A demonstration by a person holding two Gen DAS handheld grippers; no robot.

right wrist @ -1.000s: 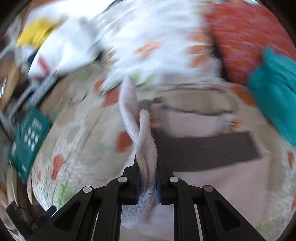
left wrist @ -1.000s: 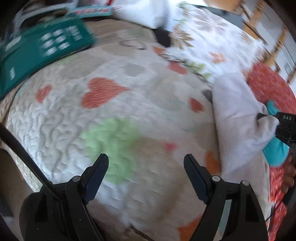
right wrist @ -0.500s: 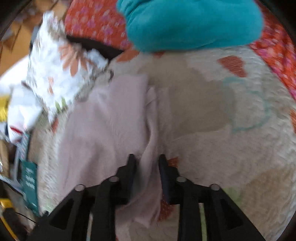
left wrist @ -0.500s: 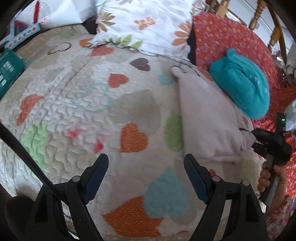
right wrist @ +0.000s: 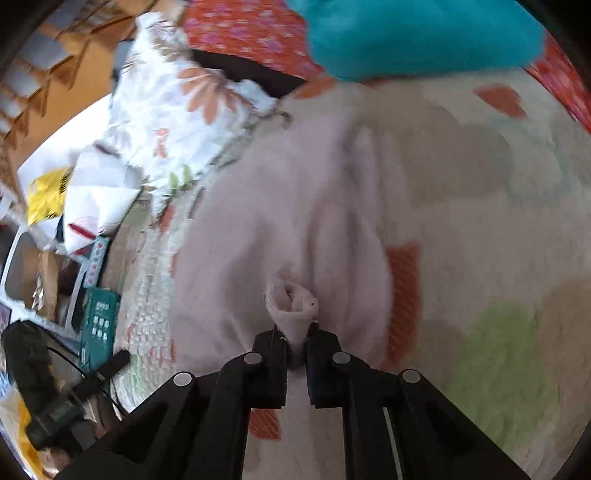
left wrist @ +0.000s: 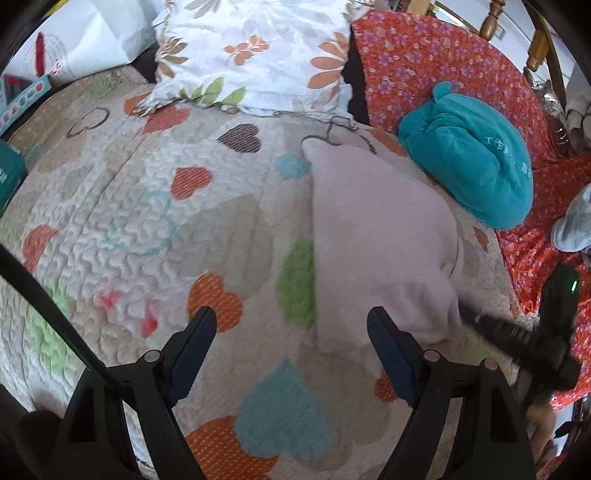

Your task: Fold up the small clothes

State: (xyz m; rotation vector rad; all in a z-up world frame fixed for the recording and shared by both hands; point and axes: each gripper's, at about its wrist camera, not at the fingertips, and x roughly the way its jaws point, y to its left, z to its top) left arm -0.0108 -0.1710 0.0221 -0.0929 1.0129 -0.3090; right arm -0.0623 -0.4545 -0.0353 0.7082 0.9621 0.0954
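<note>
In the left wrist view, the left gripper (left wrist: 286, 338) is held wide apart and empty above the heart-patterned quilt (left wrist: 140, 206); the pale pink garment (left wrist: 373, 240) is spread flat to its right, beside a teal plush cushion (left wrist: 472, 166). In the right wrist view, the right gripper (right wrist: 296, 341), its jaws having just closed, is pinched on a bunched fold of the pale pink garment (right wrist: 280, 221).

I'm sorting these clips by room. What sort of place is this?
Most likely a bedroom: the work surface is a bed covered with a heart-patterned quilt, a floral pillow lies at its far end, and a wooden bedpost rises behind.
</note>
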